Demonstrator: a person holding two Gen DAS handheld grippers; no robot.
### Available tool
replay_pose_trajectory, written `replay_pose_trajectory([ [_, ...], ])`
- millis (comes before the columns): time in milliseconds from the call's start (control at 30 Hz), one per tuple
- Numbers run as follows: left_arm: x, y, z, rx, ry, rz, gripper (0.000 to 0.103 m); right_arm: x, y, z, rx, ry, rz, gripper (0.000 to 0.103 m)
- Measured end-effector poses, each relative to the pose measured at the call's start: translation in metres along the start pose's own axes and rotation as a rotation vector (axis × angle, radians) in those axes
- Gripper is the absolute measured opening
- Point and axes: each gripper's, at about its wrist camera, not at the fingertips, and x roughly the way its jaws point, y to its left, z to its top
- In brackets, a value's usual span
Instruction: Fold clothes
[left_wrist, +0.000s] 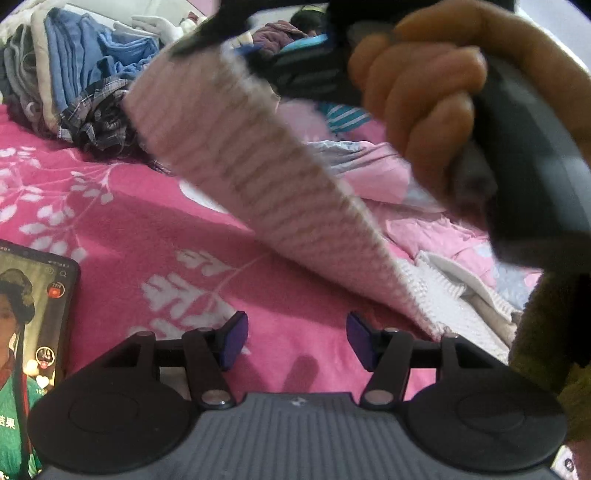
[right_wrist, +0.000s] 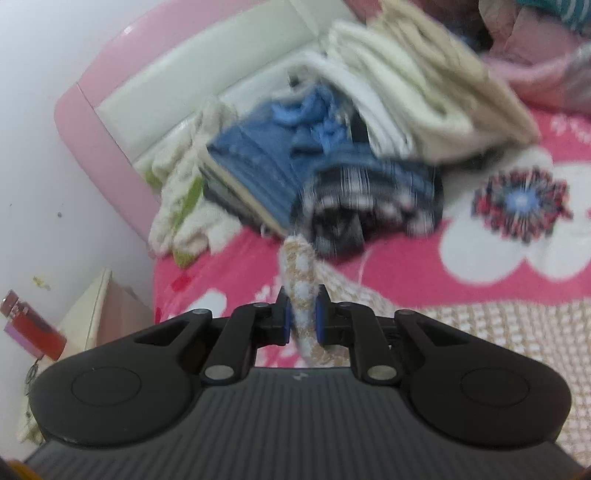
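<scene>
A cream and tan knitted garment (left_wrist: 258, 177) rises in a taut, blurred sheet from the pink flowered bedspread (left_wrist: 129, 221) toward the upper left. My right gripper (right_wrist: 303, 314) is shut on a bunched edge of this knit (right_wrist: 301, 273); the rest of it lies spread below at the right (right_wrist: 498, 332). In the left wrist view a person's hand (left_wrist: 424, 92) grips the right tool's handle at the top right. My left gripper (left_wrist: 295, 341) hangs open low over the bedspread, just left of the knit's lower corner, with nothing between its fingers.
A phone (left_wrist: 29, 332) with a lit screen lies on the bed at the left. A heap of folded blue, beige and plaid clothes (left_wrist: 74, 74) sits at the back by the pink headboard (right_wrist: 92, 122). Loose pink garments (left_wrist: 388, 173) lie at the right.
</scene>
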Motion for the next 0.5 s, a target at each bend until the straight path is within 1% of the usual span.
replay_pose_trajectory([
  [100,-0.001,0.002,0.0,-0.012,-0.002,-0.008,0.059,-0.014,0.01,0.006,-0.051,-0.091,-0.019,0.011],
  [133,-0.002,0.002,-0.001,-0.013,-0.003,-0.009,0.059,-0.014,0.012,0.006,-0.063,-0.094,-0.019,0.011],
  [200,-0.003,0.002,-0.001,-0.012,-0.009,-0.016,0.06,-0.005,0.012,0.003,-0.067,-0.044,-0.013,0.012],
  [267,-0.002,0.001,-0.002,-0.009,-0.009,-0.019,0.06,0.01,0.014,-0.005,-0.068,0.074,-0.008,0.019],
  [300,-0.003,0.001,-0.002,-0.007,-0.01,-0.019,0.06,0.017,0.015,-0.01,-0.075,0.126,-0.007,0.02],
  [333,-0.003,0.0,-0.002,-0.006,-0.011,-0.018,0.06,0.019,0.019,-0.014,-0.09,0.155,-0.005,0.022],
  [400,-0.003,-0.002,-0.002,0.0,-0.012,-0.014,0.06,0.014,0.023,-0.017,-0.107,0.156,0.014,0.025],
  [500,-0.004,-0.004,-0.003,0.006,-0.014,-0.007,0.06,-0.011,0.023,-0.008,-0.072,0.086,0.068,0.029],
])
